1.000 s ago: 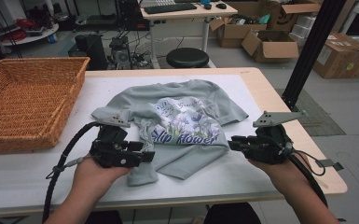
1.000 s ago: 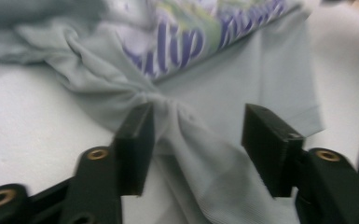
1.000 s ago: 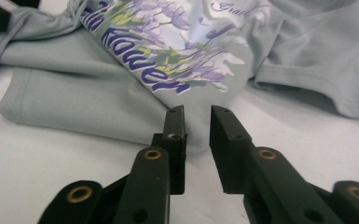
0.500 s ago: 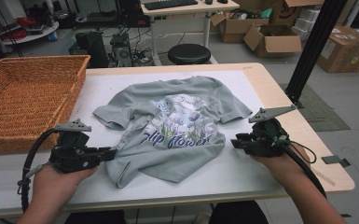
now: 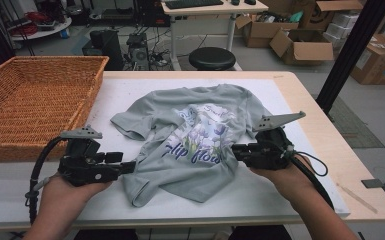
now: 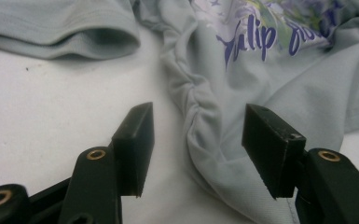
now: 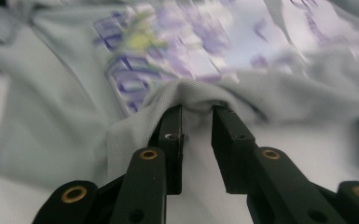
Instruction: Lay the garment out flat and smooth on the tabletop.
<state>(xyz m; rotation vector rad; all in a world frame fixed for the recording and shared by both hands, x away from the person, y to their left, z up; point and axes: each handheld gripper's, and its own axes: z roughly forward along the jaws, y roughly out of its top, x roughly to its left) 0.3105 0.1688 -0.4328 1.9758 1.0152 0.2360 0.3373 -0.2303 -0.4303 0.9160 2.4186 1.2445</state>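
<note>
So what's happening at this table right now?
A person works a grey T-shirt lying crumpled on the table with two hand-held grippers. The right gripper pinches a fold at the shirt's edge. The left gripper has just been opening; its jaws stand apart on either side of a bunched ridge of fabric, not pressing it. A wicker basket sits at the left.

T-shirt [image 5: 190, 150] is showing pale grey-green, with a chest print of purple and white tulips on green stems and dark purple lettering. Table [image 5: 305, 100] is showing a white top with a light wood edge. Basket [image 5: 35, 100] is showing tan woven wicker. Left gripper [image 5: 128, 166] and right gripper [image 5: 236, 150] are both showing black, each carrying a grey plate.
</note>
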